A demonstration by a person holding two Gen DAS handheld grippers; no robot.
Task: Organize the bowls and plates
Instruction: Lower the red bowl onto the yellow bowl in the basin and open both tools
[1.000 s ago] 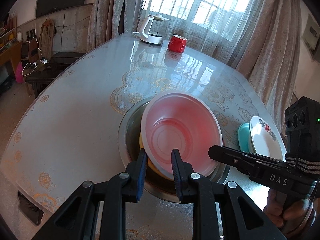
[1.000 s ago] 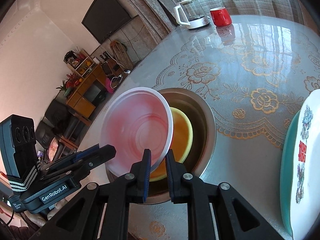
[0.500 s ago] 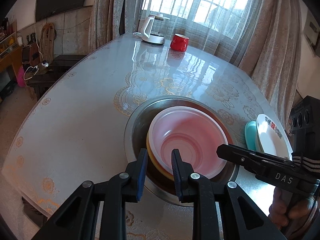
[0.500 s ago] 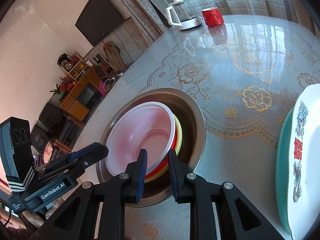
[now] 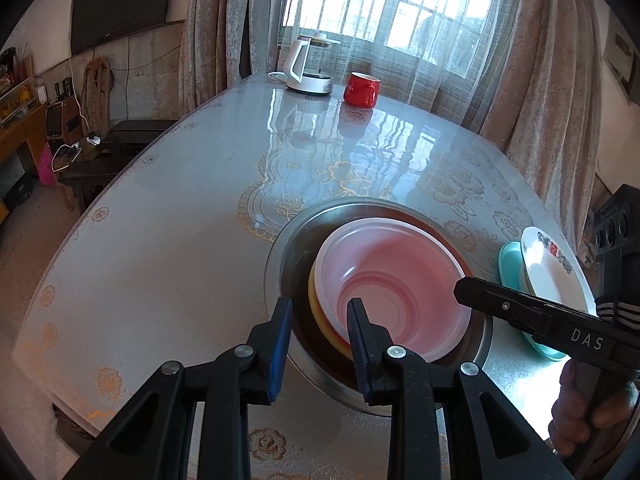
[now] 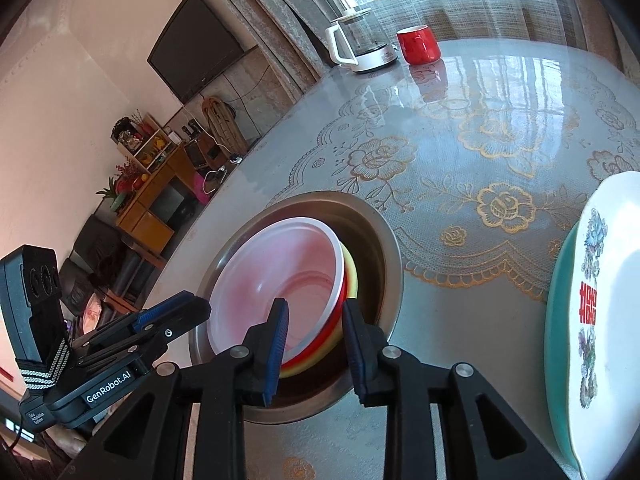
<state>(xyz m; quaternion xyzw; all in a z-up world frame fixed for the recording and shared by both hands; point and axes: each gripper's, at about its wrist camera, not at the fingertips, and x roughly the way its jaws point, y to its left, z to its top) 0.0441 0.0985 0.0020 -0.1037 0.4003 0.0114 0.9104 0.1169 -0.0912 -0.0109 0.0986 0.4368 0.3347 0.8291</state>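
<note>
On table point(image 5: 168, 240), metal basin point(image 5: 292, 240) holds nested bowls: clear bowl point(image 5: 384, 264) on top, red bowl point(image 6: 334, 326) under it, yellow bowl point(image 6: 352, 276) at bottom. Left gripper point(image 5: 318, 344) & right gripper point(image 6: 314, 346) both straddle the stack's near rim w/ jaws apart, just been opening, pads off the rim. White plate point(image 6: 612, 312) sits on teal plate point(image 6: 558, 304) to the right. Kettle point(image 5: 310, 70) & red mug point(image 5: 361, 89) at far end.

Daylight pours through the window point(image 5: 384, 8), overexposed behind its sheer curtain; glare streaks the glossy table point(image 5: 360, 140) below it. Both views stay sharp; fisheye bending and dark vignetting crowd the corners.
</note>
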